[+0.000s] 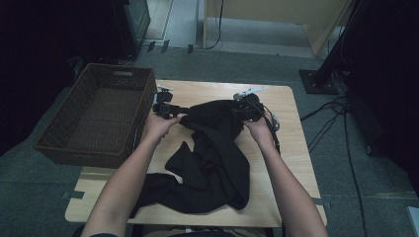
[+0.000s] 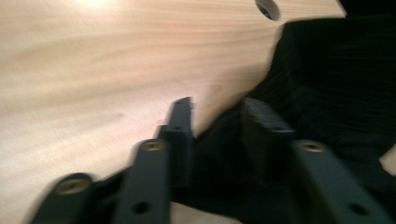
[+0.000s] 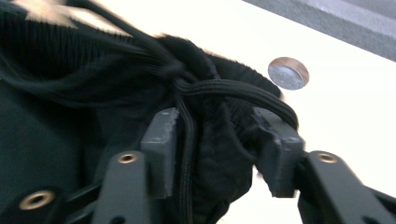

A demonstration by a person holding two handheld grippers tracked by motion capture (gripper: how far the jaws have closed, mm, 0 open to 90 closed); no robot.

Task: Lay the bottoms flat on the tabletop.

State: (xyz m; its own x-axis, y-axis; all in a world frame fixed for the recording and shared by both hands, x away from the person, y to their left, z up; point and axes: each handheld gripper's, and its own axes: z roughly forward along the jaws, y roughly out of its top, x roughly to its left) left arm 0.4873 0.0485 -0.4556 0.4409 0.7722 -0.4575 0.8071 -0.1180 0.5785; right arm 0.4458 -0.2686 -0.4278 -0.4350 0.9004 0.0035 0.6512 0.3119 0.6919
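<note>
Wooden desk (image 1: 291,148) carries a black garment (image 1: 212,163) sprawled across its middle, near end hanging at the front edge. Just left of the desk sits a brown wicker basket (image 1: 94,116), touching its side. Cables (image 1: 336,123) trail over the grey floor at right. At the garment's far end, the left claw (image 1: 174,109) stands apart with cloth lying between its jaws (image 2: 219,144). The right claw (image 1: 242,112) is also parted, folds and a black cord (image 3: 233,88) bunched between (image 3: 215,140); blur hides whether the pads press.
</note>
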